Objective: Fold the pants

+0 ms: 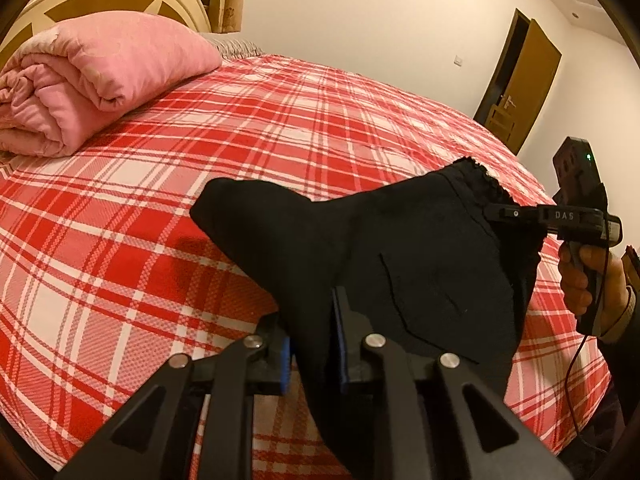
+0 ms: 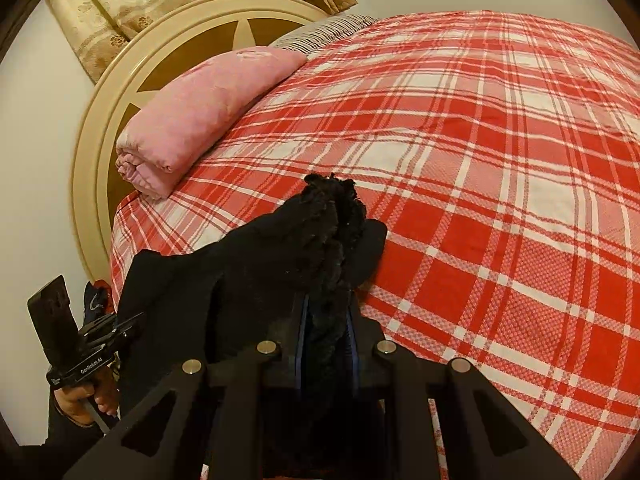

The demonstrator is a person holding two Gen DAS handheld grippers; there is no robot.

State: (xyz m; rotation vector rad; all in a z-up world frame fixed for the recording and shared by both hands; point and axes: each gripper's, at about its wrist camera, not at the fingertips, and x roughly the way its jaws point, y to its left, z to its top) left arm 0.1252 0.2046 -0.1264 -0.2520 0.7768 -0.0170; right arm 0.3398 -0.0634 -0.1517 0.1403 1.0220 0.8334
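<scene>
Left wrist view: the left claw [image 1: 310, 344] pinches one edge of the black pants [image 1: 400, 248], which stretch ahead to the right claw [image 1: 494, 212], itself clamped on the frilled waistband. Holding both ends keeps the cloth taut just above the plaid bed [image 1: 200, 160], presumably ready for laying flat.

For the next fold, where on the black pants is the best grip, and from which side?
The black pants hang between both grippers. I would keep the gathered waistband in the right gripper and the opposite edge in the left gripper, coming from the near bedside: those bunched edges give thick cloth to pinch, probably.
</scene>
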